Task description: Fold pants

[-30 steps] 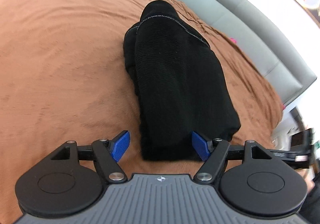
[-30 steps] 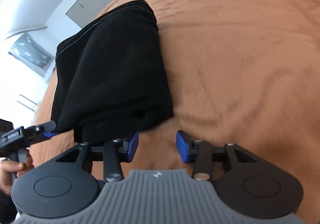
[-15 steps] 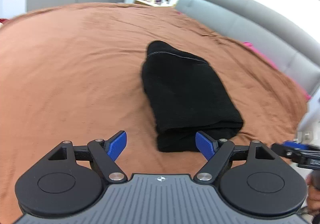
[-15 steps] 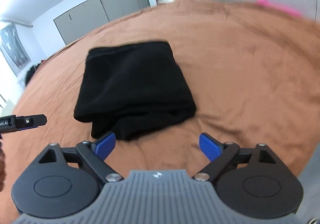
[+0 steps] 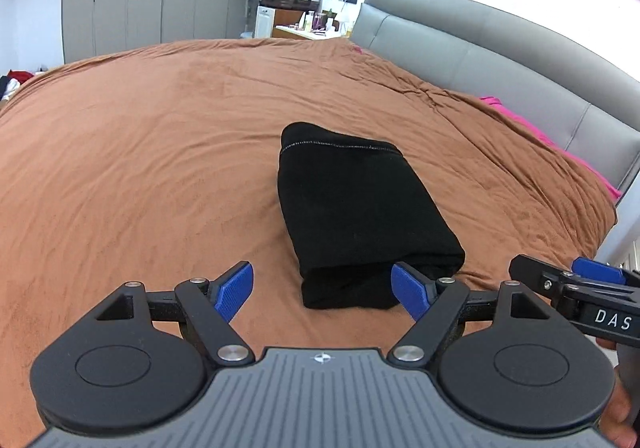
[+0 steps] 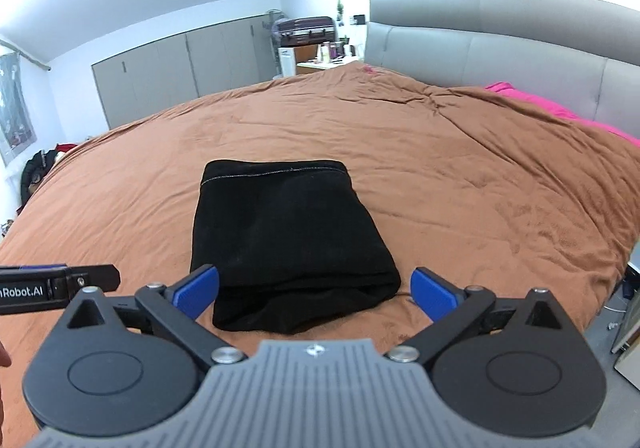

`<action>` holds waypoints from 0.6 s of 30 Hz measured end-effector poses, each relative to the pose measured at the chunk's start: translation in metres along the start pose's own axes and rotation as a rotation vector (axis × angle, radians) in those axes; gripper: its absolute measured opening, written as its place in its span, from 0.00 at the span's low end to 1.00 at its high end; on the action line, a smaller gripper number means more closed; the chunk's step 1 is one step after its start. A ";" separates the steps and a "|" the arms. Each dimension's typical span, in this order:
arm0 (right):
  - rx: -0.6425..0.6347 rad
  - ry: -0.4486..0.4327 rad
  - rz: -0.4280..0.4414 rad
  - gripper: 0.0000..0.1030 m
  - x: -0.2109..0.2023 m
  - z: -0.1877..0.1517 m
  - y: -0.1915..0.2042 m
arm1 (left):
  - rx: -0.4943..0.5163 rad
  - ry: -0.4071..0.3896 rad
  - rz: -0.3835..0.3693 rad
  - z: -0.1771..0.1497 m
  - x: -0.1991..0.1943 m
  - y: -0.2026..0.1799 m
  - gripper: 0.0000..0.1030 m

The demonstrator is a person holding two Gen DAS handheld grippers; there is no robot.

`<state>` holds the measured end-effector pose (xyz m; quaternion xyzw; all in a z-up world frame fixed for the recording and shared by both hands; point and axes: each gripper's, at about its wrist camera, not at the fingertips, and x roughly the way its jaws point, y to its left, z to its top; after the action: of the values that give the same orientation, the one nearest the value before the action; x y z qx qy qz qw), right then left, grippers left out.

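Brown bedding (image 5: 140, 168) covers the bed from its near edge to the grey headboard (image 5: 500, 48) along the right. Nearest, the left gripper (image 5: 322, 290) and right gripper (image 6: 314, 290) hang above the near edge with jaws spread wide and holding nothing. A second ago both were low against the cloth, the right one's jaws much narrower; they have since lifted and pulled back. Just beyond them the black pants (image 6: 284, 244) lie as a compact folded bundle toward the near middle of the bed, stitched hem on the far side. Folding looks finished. Farther off, wardrobes (image 6: 172, 68) line the wall.
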<state>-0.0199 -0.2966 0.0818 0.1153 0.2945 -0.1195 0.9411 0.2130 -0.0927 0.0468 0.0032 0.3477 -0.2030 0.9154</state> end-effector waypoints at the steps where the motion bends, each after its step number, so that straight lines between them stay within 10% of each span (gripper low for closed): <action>1: 0.011 0.004 -0.006 0.95 -0.002 -0.001 0.002 | 0.004 -0.004 -0.004 -0.001 0.000 -0.001 0.89; 18: 0.047 0.061 -0.076 0.95 -0.005 -0.018 0.015 | 0.068 0.019 0.022 -0.008 0.011 -0.018 0.96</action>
<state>-0.0293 -0.2764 0.0722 0.1297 0.3245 -0.1585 0.9234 0.2086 -0.1116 0.0360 0.0401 0.3494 -0.2045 0.9135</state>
